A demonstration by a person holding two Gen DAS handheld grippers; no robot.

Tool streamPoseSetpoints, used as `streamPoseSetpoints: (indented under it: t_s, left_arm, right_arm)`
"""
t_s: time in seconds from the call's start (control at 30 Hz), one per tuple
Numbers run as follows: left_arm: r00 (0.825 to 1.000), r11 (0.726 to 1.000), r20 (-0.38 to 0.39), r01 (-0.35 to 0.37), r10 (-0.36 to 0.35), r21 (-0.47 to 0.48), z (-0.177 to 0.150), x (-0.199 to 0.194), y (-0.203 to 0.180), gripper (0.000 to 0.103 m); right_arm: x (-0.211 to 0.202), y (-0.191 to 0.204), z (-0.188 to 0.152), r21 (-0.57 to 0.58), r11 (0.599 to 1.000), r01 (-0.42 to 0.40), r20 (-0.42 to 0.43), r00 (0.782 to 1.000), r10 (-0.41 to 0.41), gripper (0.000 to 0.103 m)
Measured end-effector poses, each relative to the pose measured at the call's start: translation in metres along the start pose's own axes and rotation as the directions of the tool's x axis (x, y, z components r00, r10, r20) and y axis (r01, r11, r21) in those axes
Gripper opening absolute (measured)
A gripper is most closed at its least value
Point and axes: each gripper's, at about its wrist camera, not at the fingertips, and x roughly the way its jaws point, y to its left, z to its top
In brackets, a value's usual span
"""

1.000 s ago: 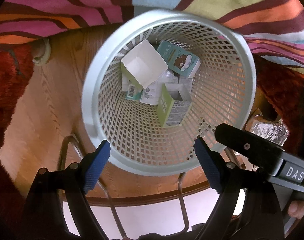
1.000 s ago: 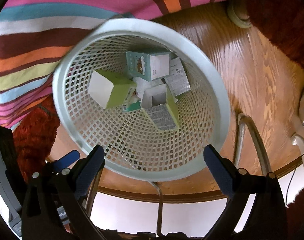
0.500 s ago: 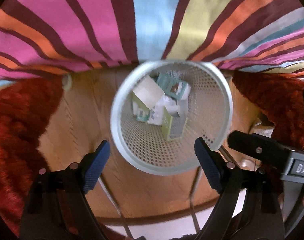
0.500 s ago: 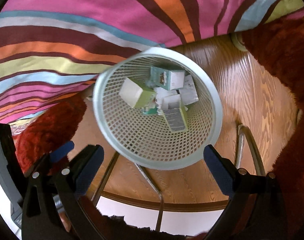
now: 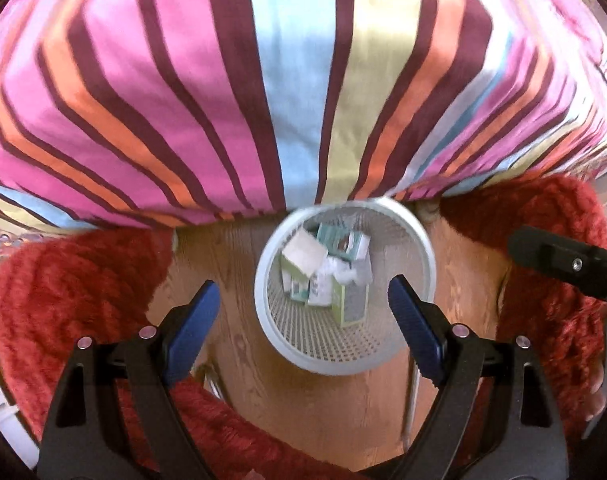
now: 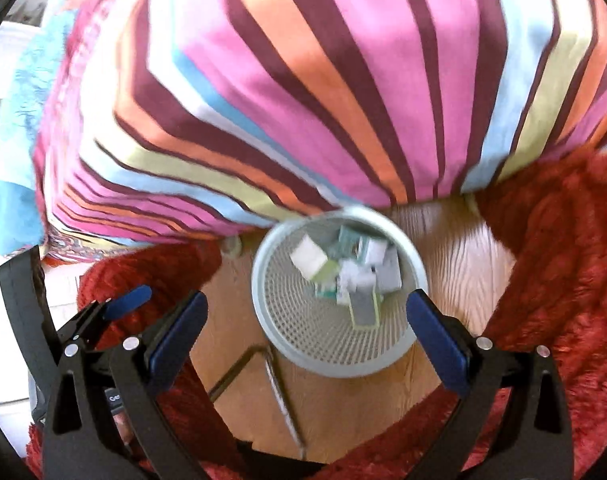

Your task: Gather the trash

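Trash (image 5: 323, 276) lies heaped in the bottom of a round white mesh basket (image 5: 299, 344): small cardboard cartons, one white and lime green with an open flap, one teal, with crumpled white paper among them, all a little blurred. From my left, a shaggy red rug (image 5: 71, 292) with a deep, tufted pile lies beside bare wooden floor (image 5: 239, 320) with a clear grain, then comes the basket with its smooth rim and gridded plastic wall, then more red pile on the far side. My left gripper (image 5: 303, 320) hangs above the basket with its jaws wide and nothing between them; the blue pads (image 5: 191, 328) frame the basket's lower rim, well clear of it, and the cartons sit far below. My right gripper (image 6: 305, 330) is likewise wide and empty, its black fingers tipped with blue pads (image 6: 435, 344), the basket between and beyond them. Thin metal bars (image 6: 279, 392) cross the floor near the basket. Behind it all, a smooth striped fabric (image 5: 295, 80) in pink, orange, maroon, pale blue and yellow bulges over the floor, touching or overhanging the basket's far rim.
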Motion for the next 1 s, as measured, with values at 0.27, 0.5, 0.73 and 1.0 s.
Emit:
streamPoseSetpoints:
  t_s: [0.27, 0.5, 0.73, 1.0]
  left_arm:
    - [0.980, 1.000, 0.195, -0.027, 0.028, -0.005, 0.004, -0.052, -0.001, 0.084]
    - [0.928, 0.998, 0.370, -0.053, 0.040, 0.025, 0.013, -0.096, -0.010, 0.084]
    - [0.886, 0.997, 0.461, -0.070, 0.047, 0.032, 0.027, -0.132, -0.018, 0.084]
    - [0.854, 0.997, 0.519, -0.075, 0.047, 0.034, 0.037, -0.160, -0.023, 0.084]
  right_arm:
    - [-0.046, 0.014, 0.002, -0.076, 0.997, 0.031, 0.213, 0.977, -0.014, 0.095]
    - [-0.079, 0.019, 0.006, -0.095, 0.994, 0.047, 0.379, 0.925, -0.007, 0.095]
    - [-0.111, 0.032, 0.010, -0.129, 0.990, 0.048, 0.494, 0.869, 0.023, 0.095]
    - [-0.138, 0.049, 0.010, -0.195, 0.975, 0.109, 0.587, 0.809, 0.027, 0.095]
